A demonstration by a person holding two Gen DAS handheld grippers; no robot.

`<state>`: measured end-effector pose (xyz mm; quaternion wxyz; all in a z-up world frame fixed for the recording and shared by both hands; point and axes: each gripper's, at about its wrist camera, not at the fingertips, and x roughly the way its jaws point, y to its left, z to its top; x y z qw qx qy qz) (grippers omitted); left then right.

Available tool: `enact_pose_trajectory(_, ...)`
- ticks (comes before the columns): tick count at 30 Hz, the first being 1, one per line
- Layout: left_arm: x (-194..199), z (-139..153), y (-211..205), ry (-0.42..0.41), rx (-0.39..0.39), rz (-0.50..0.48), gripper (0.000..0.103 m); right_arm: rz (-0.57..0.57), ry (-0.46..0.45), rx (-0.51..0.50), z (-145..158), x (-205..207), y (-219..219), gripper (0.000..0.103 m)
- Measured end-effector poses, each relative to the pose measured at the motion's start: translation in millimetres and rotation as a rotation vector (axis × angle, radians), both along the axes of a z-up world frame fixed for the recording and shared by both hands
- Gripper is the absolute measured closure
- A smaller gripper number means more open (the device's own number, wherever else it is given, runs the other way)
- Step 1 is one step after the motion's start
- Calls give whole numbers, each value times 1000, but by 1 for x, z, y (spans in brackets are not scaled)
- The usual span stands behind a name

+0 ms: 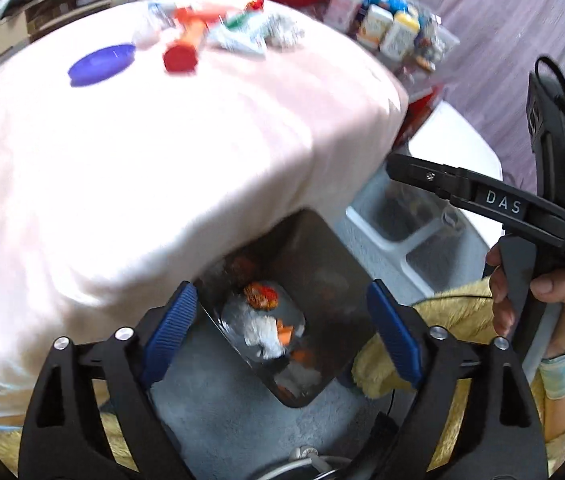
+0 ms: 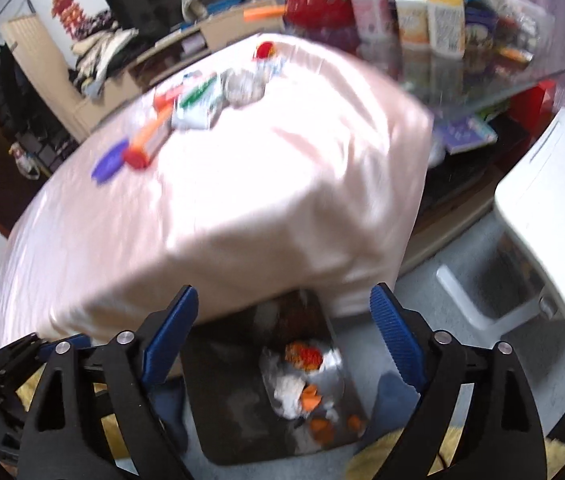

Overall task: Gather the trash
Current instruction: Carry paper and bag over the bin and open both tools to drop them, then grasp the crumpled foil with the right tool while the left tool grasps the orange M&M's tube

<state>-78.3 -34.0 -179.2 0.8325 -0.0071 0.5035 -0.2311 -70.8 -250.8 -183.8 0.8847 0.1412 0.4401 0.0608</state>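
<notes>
1. Both the left gripper point(image 1: 282, 328) and the right gripper point(image 2: 284, 334) hung released and empty, directly above the dark bin point(image 1: 322, 280); wrappers already lay inside it.
2. Remaining trash point(image 1: 218, 36) sat far ahead of both on the pink-covered table point(image 1: 142, 160): an orange tube point(image 2: 150, 142), a carton point(image 2: 198, 104), crumpled foil point(image 2: 242, 86); probably light, crushable, the tube apt to roll; best pinched mid-body.
3. A blue lid point(image 1: 100, 64) lay beside the tube; the white chair point(image 2: 542, 220) stood to the right.
</notes>
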Motion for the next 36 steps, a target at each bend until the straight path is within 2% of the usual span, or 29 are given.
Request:
enact_pose_trajectory(6,42,44,23,-94,30,73,14,-7,-100,-41,42,42,-8,14)
enact_pose_trajectory(12,101,59,30,-107,45,118,14,34,-139,-81,69,98,1,14)
enact_pose_trajectory(16,136,59,28,-124,71,154,14,64,-136,-89,73,130,8,14)
enact_pose_trajectory(20,162,55,20,-122,60,171,14,86,-119,-71,67,155,19,15)
enact_pose_trajectory(23,176,48,9,-126,70,156,16,117,-95,-54,59,172,30,25)
enact_pose_trajectory(26,187,35,-1,-109,83,137,28,137,-77,-66,50,184,38,32)
enact_pose_trajectory(28,194,27,-4,-89,84,129,41,144,-61,-69,43,189,40,35)
enact_pose_trajectory(32,204,17,-9,-70,84,116,55,155,-35,-76,32,198,42,38)
enact_pose_trajectory(34,206,15,-10,-62,80,108,62,161,-29,-83,29,201,44,43)
enact_pose_trajectory(36,208,12,-11,-51,82,99,72,164,-14,-79,25,204,44,53)
